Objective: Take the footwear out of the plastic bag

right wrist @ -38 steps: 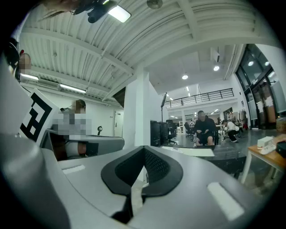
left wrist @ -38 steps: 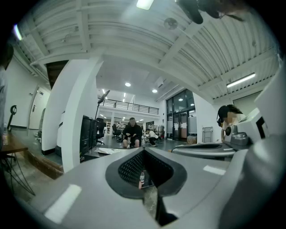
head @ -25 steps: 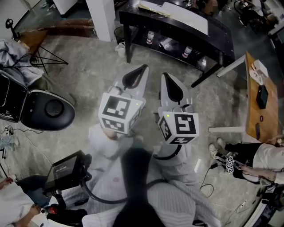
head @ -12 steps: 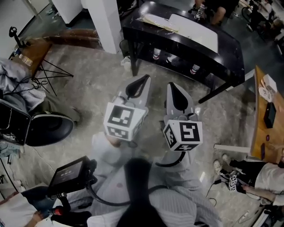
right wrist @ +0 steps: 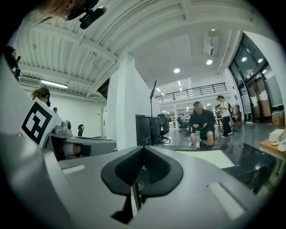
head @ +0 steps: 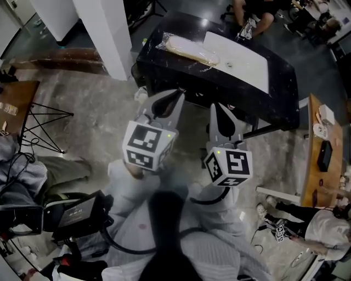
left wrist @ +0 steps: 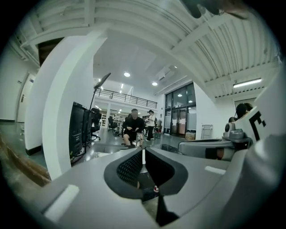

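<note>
We held both grippers out over the floor (head: 98,118), side by side and just near of a black surface (head: 164,63), neither one touching anything on it. The plastic bag (head: 165,40) lay on the far left part of that surface. The footwear (head: 193,49) was inside it, a long tan shape seen through the clear film, and the bag looked closed around it. Just right of the bag lay a white sheet (head: 237,59), also on the surface. The left gripper (head: 176,93) pointed toward the near edge of the surface, below the bag. In the left gripper view its fingers (left wrist: 134,166) were starting to part, with only a thin slit between the tips and nothing between them. The right gripper (head: 214,106) was beside it, a little to the right. In the right gripper view its fingers (right wrist: 157,166) were pressed together, pinching nothing. A white pillar (head: 101,33) rose at the far left, and a wooden table (head: 317,159) ran along the right edge. A seated person (head: 253,12) was beyond the far side of the surface.
</note>
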`<move>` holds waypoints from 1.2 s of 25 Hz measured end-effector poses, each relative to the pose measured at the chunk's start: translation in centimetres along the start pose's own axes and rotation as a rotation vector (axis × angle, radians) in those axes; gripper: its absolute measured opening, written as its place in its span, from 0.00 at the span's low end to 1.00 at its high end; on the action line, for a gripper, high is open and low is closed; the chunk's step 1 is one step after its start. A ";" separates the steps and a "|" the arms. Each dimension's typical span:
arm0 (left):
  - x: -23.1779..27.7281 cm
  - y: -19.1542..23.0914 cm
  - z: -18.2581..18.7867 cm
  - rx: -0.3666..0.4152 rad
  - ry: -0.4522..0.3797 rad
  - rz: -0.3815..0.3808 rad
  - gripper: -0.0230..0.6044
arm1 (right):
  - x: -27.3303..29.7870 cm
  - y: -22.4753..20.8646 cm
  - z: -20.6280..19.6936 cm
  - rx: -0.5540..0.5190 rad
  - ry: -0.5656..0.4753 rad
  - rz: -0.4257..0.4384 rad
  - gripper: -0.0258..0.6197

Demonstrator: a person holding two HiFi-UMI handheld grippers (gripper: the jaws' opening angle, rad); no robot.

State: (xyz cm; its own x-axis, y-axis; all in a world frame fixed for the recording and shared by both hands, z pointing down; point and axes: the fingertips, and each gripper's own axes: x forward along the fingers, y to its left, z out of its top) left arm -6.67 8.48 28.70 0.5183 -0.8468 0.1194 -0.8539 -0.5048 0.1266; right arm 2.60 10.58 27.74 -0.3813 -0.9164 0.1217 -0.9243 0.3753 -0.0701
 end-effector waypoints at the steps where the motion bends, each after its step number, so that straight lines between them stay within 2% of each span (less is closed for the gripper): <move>1: 1.4 1.1 -0.2 -0.007 0.006 -0.002 0.06 | 1.6 -0.7 -0.2 -0.002 0.009 -0.006 0.06; 7: 11.6 6.9 -1.3 -0.005 0.018 0.012 0.06 | 12.3 -5.9 -1.4 0.006 0.011 -0.002 0.06; 13: 22.9 10.5 1.4 0.029 0.033 0.055 0.06 | 22.6 -11.9 0.4 -0.004 0.026 0.031 0.06; 16: 27.2 12.5 2.0 0.006 0.055 0.070 0.07 | 27.0 -14.2 0.6 -0.020 0.065 0.045 0.06; 18: 29.6 13.8 1.2 -0.014 0.111 0.066 0.08 | 29.4 -15.8 -0.1 0.003 0.105 0.054 0.06; 21: 31.8 15.5 -1.4 -0.049 0.238 0.053 0.10 | 31.6 -17.6 -2.5 0.053 0.204 0.077 0.06; 24: 33.0 17.9 -3.9 -0.117 0.345 0.027 0.16 | 33.0 -18.9 -5.3 0.121 0.329 0.118 0.06; 27: 33.3 20.8 -6.0 -0.181 0.448 -0.025 0.25 | 33.1 -20.5 -8.5 0.273 0.469 0.196 0.11; 30: 33.2 22.9 -7.4 -0.245 0.543 -0.124 0.35 | 32.4 -23.3 -11.3 0.443 0.597 0.265 0.18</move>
State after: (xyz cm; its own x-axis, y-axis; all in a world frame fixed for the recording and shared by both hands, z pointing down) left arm -8.65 -29.98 42.83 0.6180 -0.5456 0.5661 -0.7836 -0.4862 0.3868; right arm 11.56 -26.31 44.50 -0.6496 -0.5271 0.5479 -0.7553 0.3657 -0.5438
